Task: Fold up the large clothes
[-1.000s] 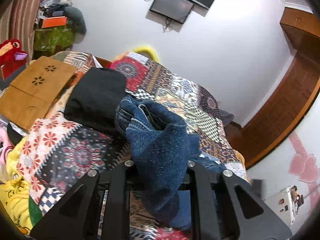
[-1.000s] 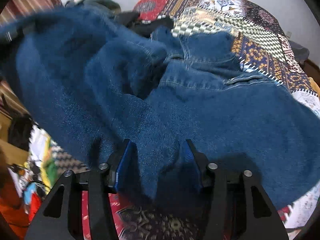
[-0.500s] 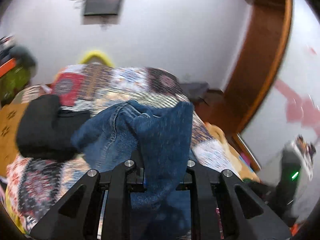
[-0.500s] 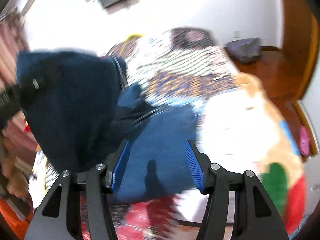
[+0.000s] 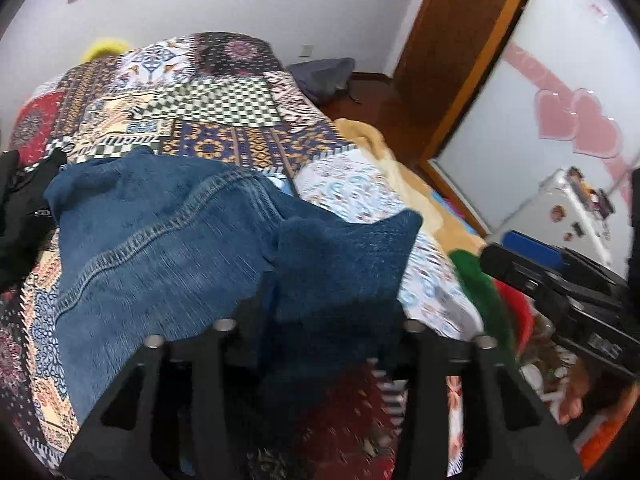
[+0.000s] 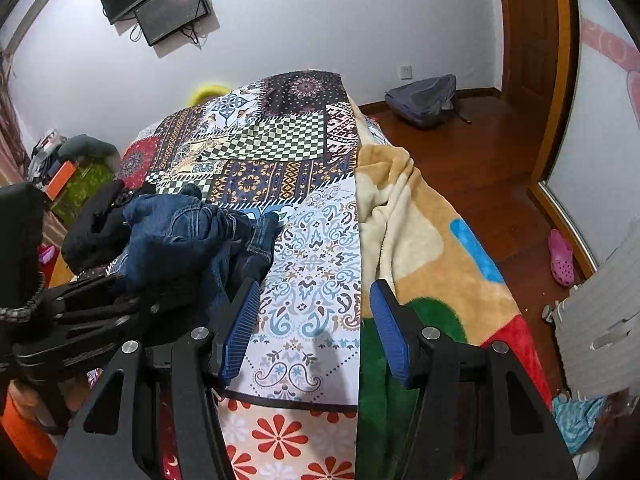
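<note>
A moment ago the right gripper (image 6: 314,330) had blue cloth between its fingers; now it has let go and its 2 blue pads (image 6: 240,332) stand wide apart over the bare patchwork bedspread (image 6: 312,264). The left gripper (image 5: 320,320) has kept its hold, its fingers closed on a fold of the jeans (image 5: 168,248).

The left view looks along the jeans and shows their stitched seam up close. It also shows the right gripper at its right edge. The right view shows the jeans (image 6: 192,236) from the side as a bunched heap, with the left gripper low at the left edge.

Around them, a dark piece of clothing (image 6: 96,224) lies just beside the jeans on the far left. A yellow fleece blanket (image 6: 420,240) covers the right side of the bed. A grey backpack (image 6: 424,98) sits on the wooden floor by the wall, and a pink shoe (image 6: 560,258) lies near the door. A TV (image 6: 156,4) hangs on the wall.

The jeans are dark blue denim, rumpled, lying on the left part of the bed with 1 end lifted up in the left gripper.
</note>
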Motion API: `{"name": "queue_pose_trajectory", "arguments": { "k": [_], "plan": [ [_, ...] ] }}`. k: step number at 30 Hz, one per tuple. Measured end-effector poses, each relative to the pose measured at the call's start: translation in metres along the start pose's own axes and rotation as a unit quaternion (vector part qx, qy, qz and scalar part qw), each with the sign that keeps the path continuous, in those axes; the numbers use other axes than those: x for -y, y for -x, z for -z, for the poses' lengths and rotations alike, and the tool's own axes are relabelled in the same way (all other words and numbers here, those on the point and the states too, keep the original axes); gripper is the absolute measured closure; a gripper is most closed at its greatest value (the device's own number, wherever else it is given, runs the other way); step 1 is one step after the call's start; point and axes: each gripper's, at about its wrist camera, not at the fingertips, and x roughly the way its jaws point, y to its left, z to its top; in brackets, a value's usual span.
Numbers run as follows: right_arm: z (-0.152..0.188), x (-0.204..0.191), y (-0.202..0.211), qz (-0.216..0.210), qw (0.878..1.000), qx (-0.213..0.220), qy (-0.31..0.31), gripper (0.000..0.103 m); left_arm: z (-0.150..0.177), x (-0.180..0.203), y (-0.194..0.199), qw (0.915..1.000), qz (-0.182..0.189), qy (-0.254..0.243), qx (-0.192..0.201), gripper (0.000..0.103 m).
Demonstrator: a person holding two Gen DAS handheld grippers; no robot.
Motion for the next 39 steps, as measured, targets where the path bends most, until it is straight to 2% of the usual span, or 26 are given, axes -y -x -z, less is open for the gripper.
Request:
{"name": "queue_pose_trajectory", "arguments": {
  "k": [3, 8, 10, 13, 16, 22, 27, 29, 31, 35, 39],
  "plan": [
    [-0.004, 0.001, -0.003, -0.013, 1.0, -0.002, 0.004, 0.05, 0.008, 0.01, 0.025, 0.9998, 0.007, -0.017, 0.004, 0.046],
    [-0.012, -0.02, 0.007, -0.031, 0.999, 0.019, 0.03, 0.049, 0.015, -0.002, 0.059, 0.9966, -0.045, -0.04, 0.056, 0.044],
    [-0.017, -0.034, 0.01, -0.043, 0.998, 0.026, 0.045, 0.042, 0.016, -0.016, 0.074, 0.9949, -0.061, -0.033, 0.072, 0.041],
    [-0.024, -0.053, 0.01, -0.05, 0.996, 0.039, 0.071, 0.042, 0.015, -0.042, 0.09, 0.992, -0.09, -0.014, 0.087, 0.036],
    [-0.031, -0.076, 0.003, -0.053, 0.992, 0.04, 0.105, 0.042, 0.016, -0.073, 0.096, 0.9896, -0.117, 0.012, 0.083, 0.034],
    [-0.031, -0.099, -0.029, -0.046, 0.988, -0.001, 0.147, 0.042, 0.039, -0.11, 0.092, 0.987, -0.148, 0.026, 0.056, 0.034],
    [-0.02, -0.092, -0.057, -0.017, 0.985, -0.048, 0.164, 0.042, 0.068, -0.126, 0.072, 0.9884, -0.147, 0.034, 0.016, 0.034],
    [-0.016, -0.084, -0.064, -0.012, 0.984, -0.067, 0.168, 0.041, 0.078, -0.128, 0.065, 0.9884, -0.145, 0.041, 0.018, 0.031],
    [-0.011, -0.073, -0.069, -0.012, 0.982, -0.086, 0.166, 0.033, 0.084, -0.127, 0.063, 0.9873, -0.151, 0.044, 0.024, 0.024],
    [-0.003, -0.06, -0.076, -0.017, 0.98, -0.104, 0.171, 0.03, 0.09, -0.125, 0.062, 0.9868, -0.151, 0.05, 0.03, 0.023],
    [-0.005, -0.051, -0.08, -0.037, 0.983, -0.123, 0.134, 0.029, 0.095, -0.125, 0.062, 0.9863, -0.15, 0.059, 0.035, 0.023]
  ]
}}
